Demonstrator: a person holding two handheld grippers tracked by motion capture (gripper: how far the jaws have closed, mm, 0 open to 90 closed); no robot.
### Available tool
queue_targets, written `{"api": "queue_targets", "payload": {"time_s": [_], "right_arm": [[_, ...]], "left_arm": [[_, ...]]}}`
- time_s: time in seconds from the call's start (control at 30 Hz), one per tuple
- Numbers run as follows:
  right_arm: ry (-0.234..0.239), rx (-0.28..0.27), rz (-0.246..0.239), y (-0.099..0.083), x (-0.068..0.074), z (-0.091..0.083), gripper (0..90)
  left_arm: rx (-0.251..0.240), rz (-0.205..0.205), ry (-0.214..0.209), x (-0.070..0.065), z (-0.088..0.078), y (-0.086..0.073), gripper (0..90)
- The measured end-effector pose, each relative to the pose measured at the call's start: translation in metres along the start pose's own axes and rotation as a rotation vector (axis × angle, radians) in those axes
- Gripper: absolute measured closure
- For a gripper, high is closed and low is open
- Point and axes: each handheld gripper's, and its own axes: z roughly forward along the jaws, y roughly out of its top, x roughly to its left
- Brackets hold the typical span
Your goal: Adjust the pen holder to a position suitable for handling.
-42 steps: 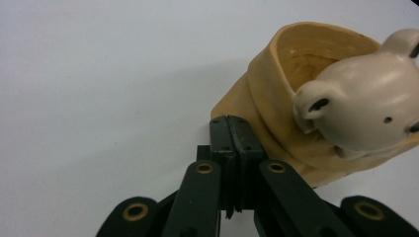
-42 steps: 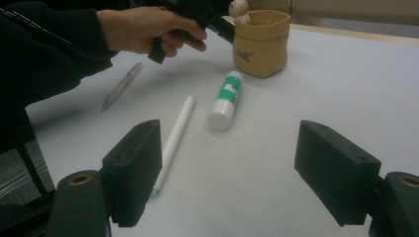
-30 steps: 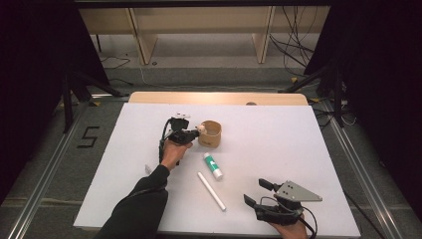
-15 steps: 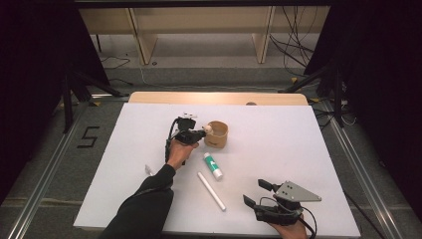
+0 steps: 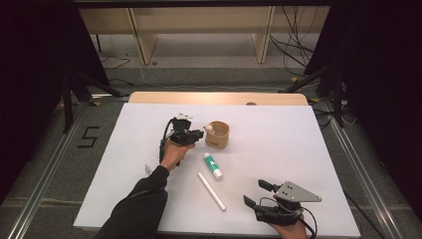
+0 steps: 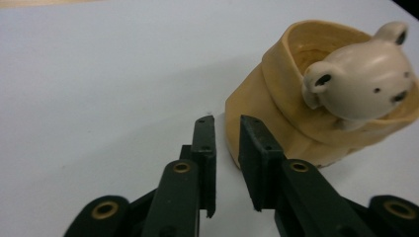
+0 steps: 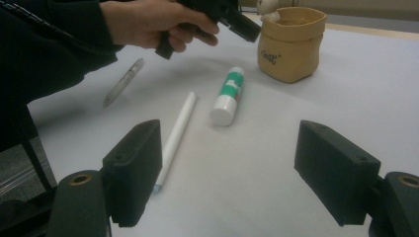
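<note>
**Left gripper parted beside bear pot, right gripper idle and wide**

White rectangular table sheet [image 5: 308,149] carries everything. Left hand [image 5: 173,152] holds the black two-jaw left gripper [image 5: 199,133] just beside the tan soft-walled pot with a cream bear head on its rim [image 5: 218,134], which stands upright near the table's middle, towards the far edge. In the left gripper view the jaws have just been opening: a narrow gap, nothing between them, tips close to the pot's lower wall [image 6: 257,118] but not pressing it. Black two-jaw right gripper [image 5: 260,194] with grey three-cornered plate sits at the near right edge, jaws spread wide, empty, well apart from the pot. Between the two: long white stick-shaped pen [image 5: 211,190] lying flat, and a white-and-green glue stick tube [image 5: 213,166] lying near the pot. Small clear pen [image 7: 123,81] lies by the left sleeve.
</note>
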Motion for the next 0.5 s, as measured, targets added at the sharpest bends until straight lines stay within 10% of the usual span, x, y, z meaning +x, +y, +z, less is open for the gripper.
{"api": "queue_targets", "payload": {"time_s": [0.5], "right_arm": [[0.013, 0.04, -0.004, 0.0, 0.008, 0.007, 27.4]], "left_arm": [[-0.013, 0.116, -0.118, -0.006, -0.056, -0.028, 35.9]]}}
